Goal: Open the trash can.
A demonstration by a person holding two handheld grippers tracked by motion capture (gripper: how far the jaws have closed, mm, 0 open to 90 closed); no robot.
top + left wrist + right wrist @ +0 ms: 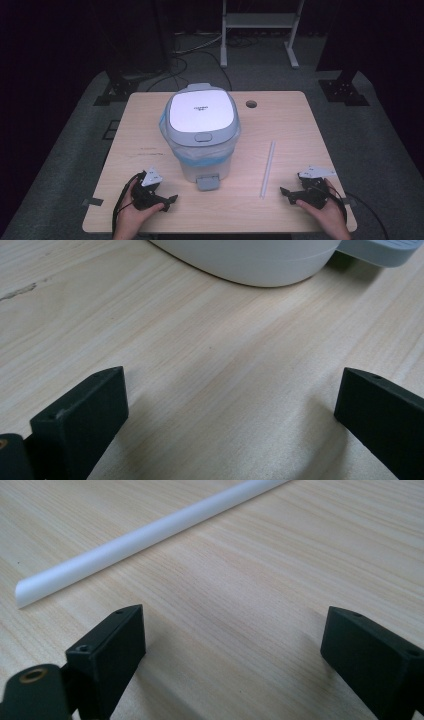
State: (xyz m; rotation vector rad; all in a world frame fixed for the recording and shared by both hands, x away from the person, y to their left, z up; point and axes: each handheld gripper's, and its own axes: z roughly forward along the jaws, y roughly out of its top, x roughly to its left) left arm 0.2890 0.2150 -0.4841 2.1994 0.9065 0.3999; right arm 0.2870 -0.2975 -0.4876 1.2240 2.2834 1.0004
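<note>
Dark carpet surrounds the pale wooden desk (150, 210) where we rest our left gripper (172, 199) and right gripper (284, 192), both wide and empty, so nothing is begun: the long white plastic straw (268, 169) lies untouched right of the lidded white pedal bin (201, 131).

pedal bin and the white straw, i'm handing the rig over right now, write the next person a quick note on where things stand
Left gripper: jaws open, holding nothing, resting near the table's front edge, left of the bin's pedal.
Right gripper: jaws open, holding nothing, just right of the near end of the white straw.
Pedal bin: mid-table, lid shut, blue liner showing under the rim.
Done: nothing visible yet; the straw lies on the table.
Left: probably pick up the straw, open the lid, drop it in.
</note>
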